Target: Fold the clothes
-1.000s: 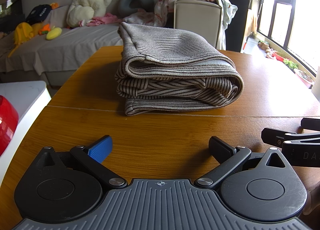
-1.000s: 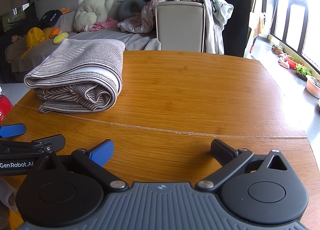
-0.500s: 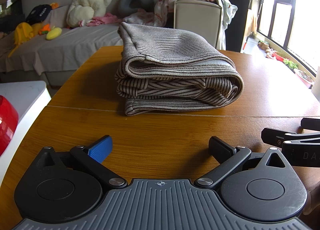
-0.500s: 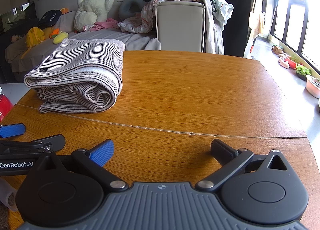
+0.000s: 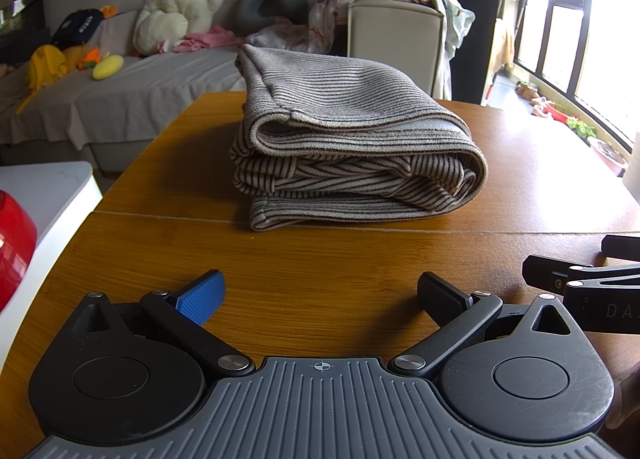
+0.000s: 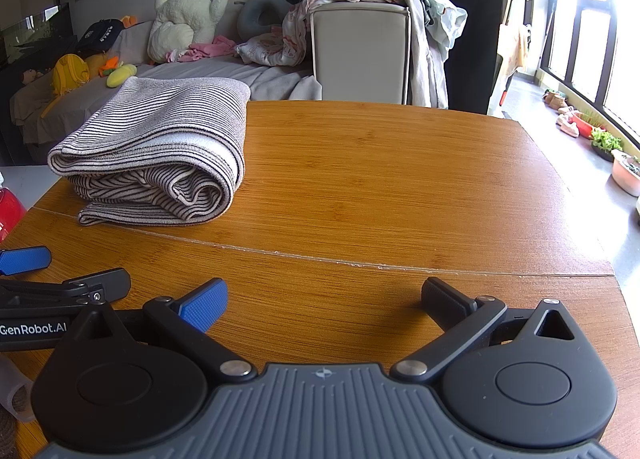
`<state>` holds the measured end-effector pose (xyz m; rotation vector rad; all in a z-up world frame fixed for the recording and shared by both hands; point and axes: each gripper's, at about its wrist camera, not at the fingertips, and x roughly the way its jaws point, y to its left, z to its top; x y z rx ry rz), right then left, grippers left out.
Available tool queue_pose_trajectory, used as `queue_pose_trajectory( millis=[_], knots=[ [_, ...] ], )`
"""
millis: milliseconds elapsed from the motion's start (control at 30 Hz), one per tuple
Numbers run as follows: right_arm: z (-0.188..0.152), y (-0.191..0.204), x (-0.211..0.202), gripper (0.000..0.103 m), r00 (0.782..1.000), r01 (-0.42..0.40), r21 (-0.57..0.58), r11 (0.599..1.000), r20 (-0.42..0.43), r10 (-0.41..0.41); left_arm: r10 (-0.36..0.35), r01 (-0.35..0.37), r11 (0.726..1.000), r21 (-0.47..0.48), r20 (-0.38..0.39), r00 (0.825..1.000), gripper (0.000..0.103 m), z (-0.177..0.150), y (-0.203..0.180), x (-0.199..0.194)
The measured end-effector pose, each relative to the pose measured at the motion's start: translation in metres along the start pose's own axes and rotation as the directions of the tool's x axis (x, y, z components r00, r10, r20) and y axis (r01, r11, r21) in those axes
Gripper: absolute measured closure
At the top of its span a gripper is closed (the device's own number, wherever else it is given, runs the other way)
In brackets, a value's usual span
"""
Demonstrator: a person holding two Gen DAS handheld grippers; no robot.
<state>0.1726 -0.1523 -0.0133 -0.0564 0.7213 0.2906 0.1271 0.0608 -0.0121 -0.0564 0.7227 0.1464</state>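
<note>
A striped grey-and-brown garment [image 5: 344, 147] lies folded in a thick stack on the wooden table [image 5: 320, 259], just beyond the table's seam; it also shows at the left in the right wrist view [image 6: 160, 155]. My left gripper [image 5: 320, 291] is open and empty, resting low near the table's front edge, well short of the stack. My right gripper [image 6: 324, 295] is open and empty beside it, to the right. Each gripper's fingers show at the other view's edge.
A red object [image 5: 14, 247] sits on a white surface [image 5: 48, 195] left of the table. Behind the table stand a grey sofa [image 5: 140, 91] with plush toys and a beige chair [image 6: 360, 51] piled with loose clothes. Windows and potted plants [image 6: 608, 143] are at the right.
</note>
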Motion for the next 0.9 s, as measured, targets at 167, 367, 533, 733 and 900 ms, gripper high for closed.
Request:
queue_pose_trajectory(
  millis=[167,367,533,733,900],
  knots=[
    [0.0000,0.0000,-0.0002,0.000,1.000,0.000,0.000,1.000,0.000,0.000,0.000,0.000,1.000,0.000,0.000,1.000,0.000,0.0004,-0.0002,0.0004],
    [-0.0001,0.0001,-0.0002,0.000,1.000,0.000,0.000,1.000,0.000,0.000,0.001,-0.001,1.000,0.000,0.000,1.000,0.000,0.0003,-0.0004,0.0003],
    [-0.0002,0.0002,-0.0003,0.000,1.000,0.000,-0.001,1.000,0.000,0.000,0.001,-0.001,1.000,0.000,0.000,1.000,0.000,0.0001,-0.0005,0.0001],
    [-0.0007,0.0010,-0.0001,0.000,1.000,0.003,-0.004,1.000,-0.002,-0.003,0.000,0.000,1.000,0.000,0.000,1.000,0.000,0.0002,-0.0006,0.0001],
    [-0.0007,0.0038,0.0011,0.000,1.000,0.017,-0.020,1.000,-0.009,-0.017,-0.003,0.003,1.000,-0.002,0.001,1.000,0.000,0.0004,-0.0003,0.0002]
  ],
)
